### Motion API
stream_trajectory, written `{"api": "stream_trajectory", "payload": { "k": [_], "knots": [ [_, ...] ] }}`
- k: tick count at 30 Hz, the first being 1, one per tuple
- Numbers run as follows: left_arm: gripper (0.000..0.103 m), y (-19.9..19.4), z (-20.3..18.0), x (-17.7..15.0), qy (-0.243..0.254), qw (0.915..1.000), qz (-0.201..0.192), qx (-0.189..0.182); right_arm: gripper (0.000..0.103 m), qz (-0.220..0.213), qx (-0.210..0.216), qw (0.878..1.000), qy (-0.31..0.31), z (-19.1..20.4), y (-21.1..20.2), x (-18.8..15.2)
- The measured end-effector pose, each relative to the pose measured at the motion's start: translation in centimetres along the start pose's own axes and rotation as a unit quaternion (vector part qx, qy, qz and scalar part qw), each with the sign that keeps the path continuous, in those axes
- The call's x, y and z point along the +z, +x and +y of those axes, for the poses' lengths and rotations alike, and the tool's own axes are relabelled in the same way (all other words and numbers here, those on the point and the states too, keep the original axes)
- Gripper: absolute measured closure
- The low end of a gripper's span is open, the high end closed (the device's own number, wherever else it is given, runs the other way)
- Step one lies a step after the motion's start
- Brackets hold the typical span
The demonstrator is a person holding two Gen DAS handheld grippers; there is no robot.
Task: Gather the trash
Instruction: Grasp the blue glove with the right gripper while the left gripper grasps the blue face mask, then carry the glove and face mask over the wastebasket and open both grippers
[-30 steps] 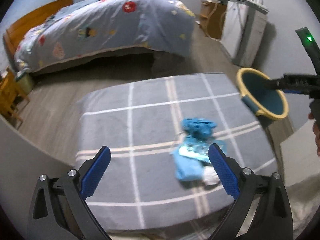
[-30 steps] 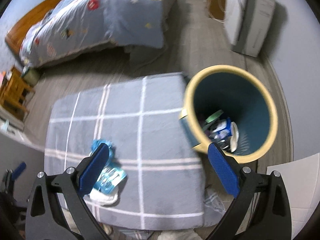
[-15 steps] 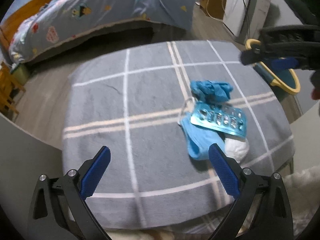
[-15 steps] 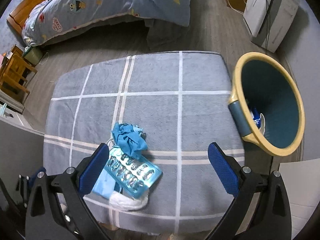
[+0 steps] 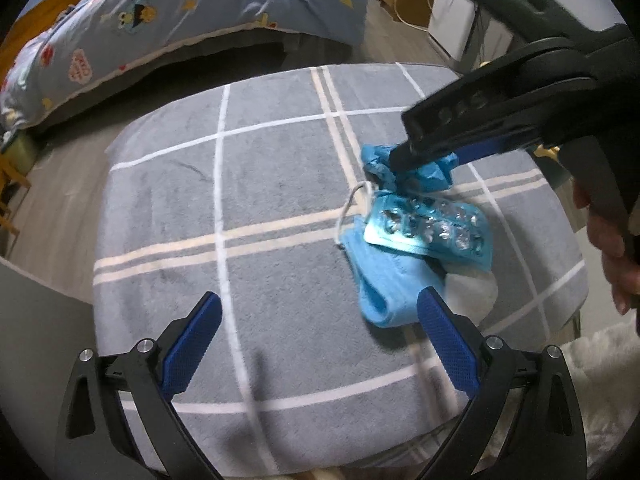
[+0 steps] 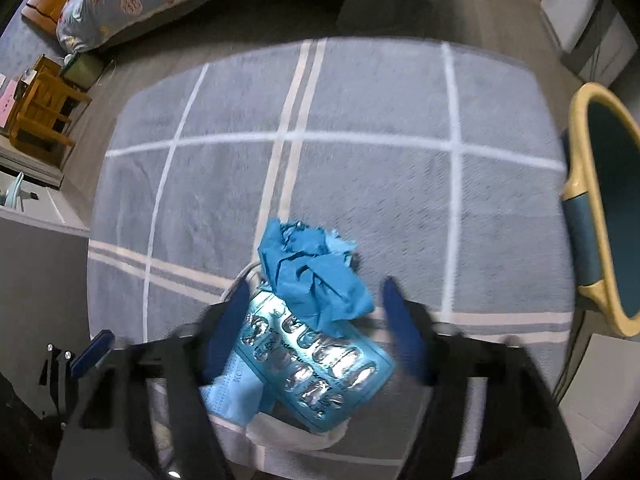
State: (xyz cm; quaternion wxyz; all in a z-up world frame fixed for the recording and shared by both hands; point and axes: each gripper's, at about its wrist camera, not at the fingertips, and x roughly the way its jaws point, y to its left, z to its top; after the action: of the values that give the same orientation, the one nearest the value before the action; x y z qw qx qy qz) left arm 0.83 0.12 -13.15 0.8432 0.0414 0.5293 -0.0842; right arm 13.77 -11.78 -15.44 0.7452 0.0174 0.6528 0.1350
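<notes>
Left gripper (image 5: 318, 330): fingers spread wide, holding nothing, hovering low over the near edge of the grey checked surface (image 5: 180, 200). Its right finger sits just beside the folded blue face mask (image 5: 384, 280).

Trash pile is right of centre on the surface: face mask at the bottom, a blister pack (image 5: 432, 228) lying across it, something white (image 5: 474, 290) under the near end, and a crumpled blue glove (image 5: 416, 172) at the far end, touching the pack.

Right gripper (image 6: 316, 312): fingers apart on either side of the glove and the pack's far end, not clamped yet. In the left wrist view the tips are right at the glove. The view is motion-blurred, so I cannot tell whether there is contact.

Bin (image 6: 600, 240), yellow rim and teal inside, sits off the right edge of the surface, well apart from the pile.

Risks, my read:
- The fingers bracket both glove and pack. Closing here could catch the pack edge and drag or flip it, and it may fall off partway to the bin.
- A pinch on only a loose fold of the glove may slip out in transit.
- The mask loop (image 5: 354, 200) lies near the glove, so it could snag and pull the mask along.
- The left gripper is close to the pile and could collide with the right one if both go in.
</notes>
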Motion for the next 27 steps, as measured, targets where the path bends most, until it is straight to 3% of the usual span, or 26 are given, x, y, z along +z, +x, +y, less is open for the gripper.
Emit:
{"api": "stream_trajectory", "payload": {
  "k": [2,4,5,6,11,14,27],
  "knots": [
    [0.008,0.3,-0.4,0.3,0.000,0.9999,0.000,-0.016,0.072,0.005,0.010,1.000,0.001,-0.1,0.1,0.2],
    [0.009,0.9,-0.8,0.6,-0.003,0.9992,0.004,-0.039,0.074,-0.003,0.011,1.000,-0.002,0.0,-0.3,0.3],
    [0.017,1.1,-0.9,0.6,-0.006,0.9988,0.006,-0.049,0.074,-0.008,0.012,1.000,0.000,-0.2,-0.7,0.5],
    [0.031,1.4,-1.0,0.7,-0.010,0.9981,0.011,-0.061,0.074,-0.011,0.013,1.000,0.002,-0.4,-1.0,0.5],
    [0.066,3.4,-1.3,0.7,-0.028,0.9929,0.047,-0.106,0.074,-0.022,0.009,1.000,0.016,-1.9,-2.0,1.1],
    [0.084,3.0,-1.6,1.0,-0.016,0.9938,0.040,-0.103,0.074,-0.024,0.008,0.999,0.022,-2.7,-2.4,1.3],
    [0.088,-0.4,0.7,3.3,-0.018,0.9981,-0.029,-0.051,0.074,-0.082,0.009,0.996,0.019,-3.3,-6.4,2.9]
  ]
}}
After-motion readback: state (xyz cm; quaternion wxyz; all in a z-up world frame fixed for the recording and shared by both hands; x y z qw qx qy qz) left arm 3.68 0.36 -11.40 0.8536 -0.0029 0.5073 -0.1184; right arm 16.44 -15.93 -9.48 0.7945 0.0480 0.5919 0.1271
